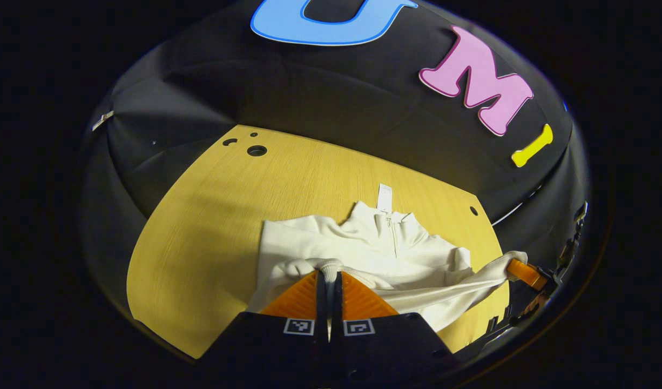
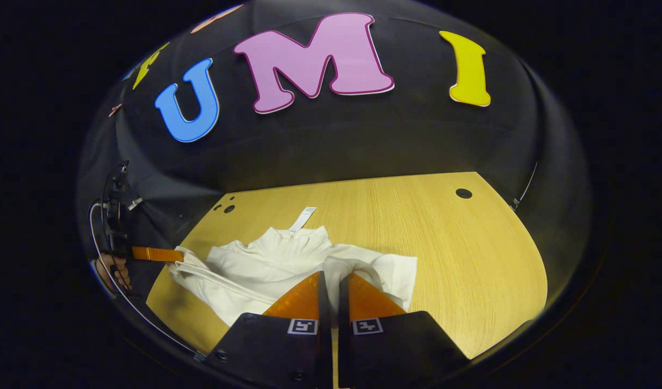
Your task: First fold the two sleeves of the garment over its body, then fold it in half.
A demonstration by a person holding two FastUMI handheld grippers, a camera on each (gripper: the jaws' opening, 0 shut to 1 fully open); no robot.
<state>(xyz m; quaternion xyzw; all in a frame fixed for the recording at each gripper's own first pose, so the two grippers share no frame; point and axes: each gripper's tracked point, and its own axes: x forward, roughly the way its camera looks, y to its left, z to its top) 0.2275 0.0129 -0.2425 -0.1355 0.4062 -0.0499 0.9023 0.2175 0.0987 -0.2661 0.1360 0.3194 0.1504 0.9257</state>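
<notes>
1. Left gripper view: my left gripper [image 1: 329,275] is clenched on a sleeve cuff [image 1: 326,265] right at its tips. The white garment [image 1: 385,254] lies on the table [image 1: 212,216] just ahead, collar away from me. Far to the right, my other gripper [image 1: 517,268] pulls its sleeve taut.

2. Right gripper view: my right gripper [image 2: 332,278] is clamped on the other cuff [image 2: 342,266]. I judge both sleeves are held ready for folding across the body.
</notes>
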